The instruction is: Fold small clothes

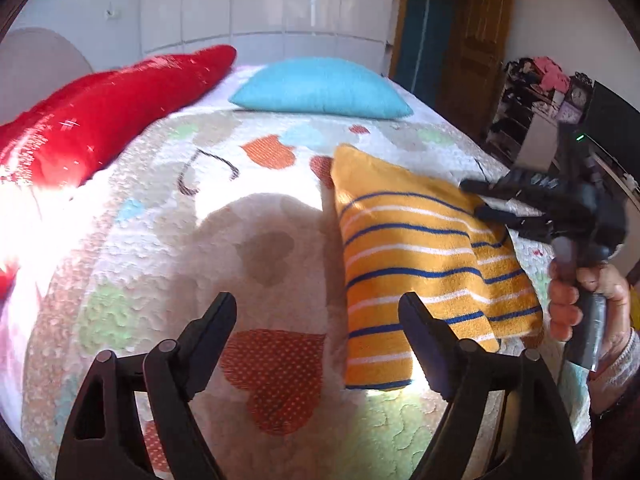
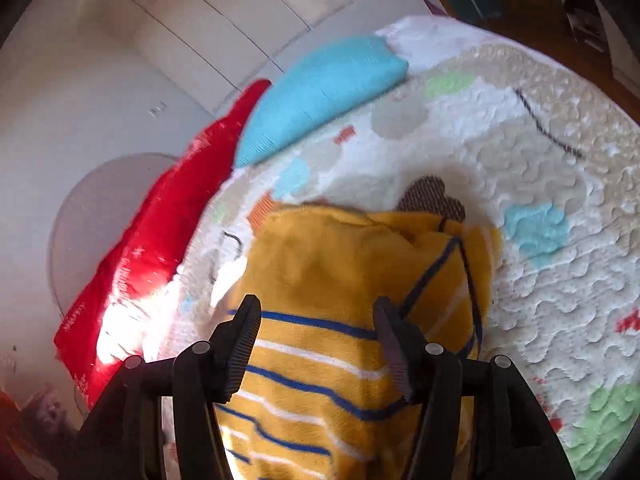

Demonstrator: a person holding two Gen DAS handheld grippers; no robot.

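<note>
A yellow garment [image 1: 420, 256] with blue and white stripes lies folded on the quilted bedspread [image 1: 248, 216], right of centre in the left wrist view. My left gripper [image 1: 318, 308] is open above the bedspread just left of the garment, with nothing between its fingers. My right gripper [image 1: 470, 199], held by a hand [image 1: 572, 300], hovers over the garment's far right part with its fingers apart. In the right wrist view the garment [image 2: 328, 280] fills the space below and between the fingers of the right gripper [image 2: 316, 312], and the pads do not press on it.
A red cushion [image 1: 104, 120] lies along the bed's left side and a blue pillow [image 1: 320, 88] at its head. Behind stand white wardrobe doors [image 1: 260, 0] and a wooden door [image 1: 472, 40]. Cluttered shelves [image 1: 532, 100] stand past the bed's right edge.
</note>
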